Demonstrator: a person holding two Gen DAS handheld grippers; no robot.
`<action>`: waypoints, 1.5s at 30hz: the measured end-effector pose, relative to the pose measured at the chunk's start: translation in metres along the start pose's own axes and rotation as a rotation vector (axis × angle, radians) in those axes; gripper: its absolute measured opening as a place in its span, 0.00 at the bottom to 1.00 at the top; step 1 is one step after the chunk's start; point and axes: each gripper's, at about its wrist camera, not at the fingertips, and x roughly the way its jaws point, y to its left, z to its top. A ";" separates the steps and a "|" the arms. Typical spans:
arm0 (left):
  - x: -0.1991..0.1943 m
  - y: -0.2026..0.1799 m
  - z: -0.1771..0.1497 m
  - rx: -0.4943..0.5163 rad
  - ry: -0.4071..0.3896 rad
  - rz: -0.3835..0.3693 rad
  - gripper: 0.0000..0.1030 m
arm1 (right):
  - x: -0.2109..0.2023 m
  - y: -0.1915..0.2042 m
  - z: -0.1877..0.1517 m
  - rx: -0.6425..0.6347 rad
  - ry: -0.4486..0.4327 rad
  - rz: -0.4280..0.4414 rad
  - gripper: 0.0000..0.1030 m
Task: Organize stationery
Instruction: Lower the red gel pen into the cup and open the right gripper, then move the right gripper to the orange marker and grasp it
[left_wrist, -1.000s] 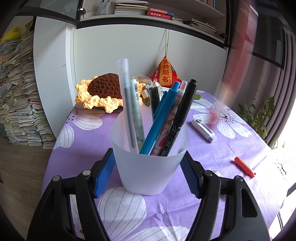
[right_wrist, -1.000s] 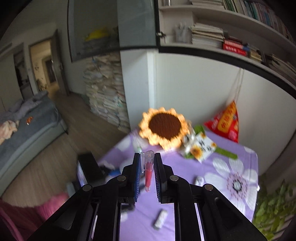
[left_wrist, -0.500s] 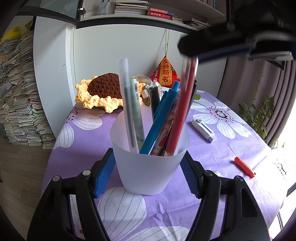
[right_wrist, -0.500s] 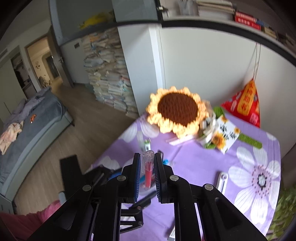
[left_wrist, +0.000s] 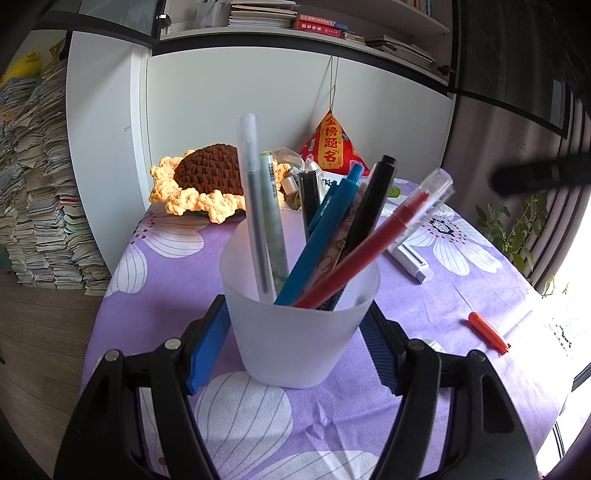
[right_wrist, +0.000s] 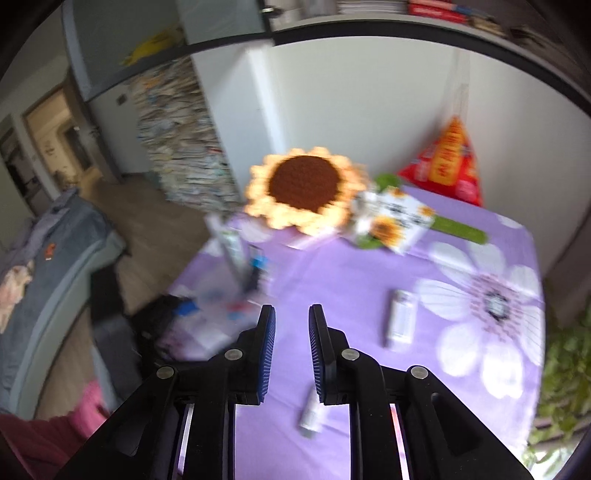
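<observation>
A frosted white pen cup (left_wrist: 295, 332) stands on the purple flowered tablecloth (left_wrist: 166, 302), and my left gripper (left_wrist: 295, 314) is shut on its sides. Several pens lean in the cup, among them a red pen with a clear cap (left_wrist: 369, 251) resting on the right rim. My right gripper (right_wrist: 291, 314) hovers above the table, its jaws opening with nothing between them. In the left wrist view it is only a dark blur at the upper right (left_wrist: 535, 177). The right wrist view is blurred, with the cup and pens (right_wrist: 236, 251) to the left of the fingers.
A white correction tape (left_wrist: 410, 258) and an orange-capped pen (left_wrist: 487, 332) lie right of the cup. A crochet sunflower (left_wrist: 207, 177) and a red pyramid bag (left_wrist: 332, 144) sit at the back by the wall. A small white item (right_wrist: 312, 413) lies near the right fingers.
The right gripper lowered the red pen into the cup, let go and pulled away to the right. The pen now leans on the cup's rim. The left gripper and cup stayed still.
</observation>
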 end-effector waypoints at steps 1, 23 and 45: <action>0.000 0.000 0.000 0.001 0.000 0.000 0.68 | 0.000 -0.008 -0.007 0.008 0.019 -0.027 0.20; 0.000 0.000 0.000 0.000 0.000 0.000 0.68 | 0.078 -0.072 -0.080 0.070 0.374 -0.187 0.21; 0.000 0.000 0.000 0.000 0.001 0.000 0.68 | 0.029 -0.041 -0.057 0.062 0.203 -0.148 0.14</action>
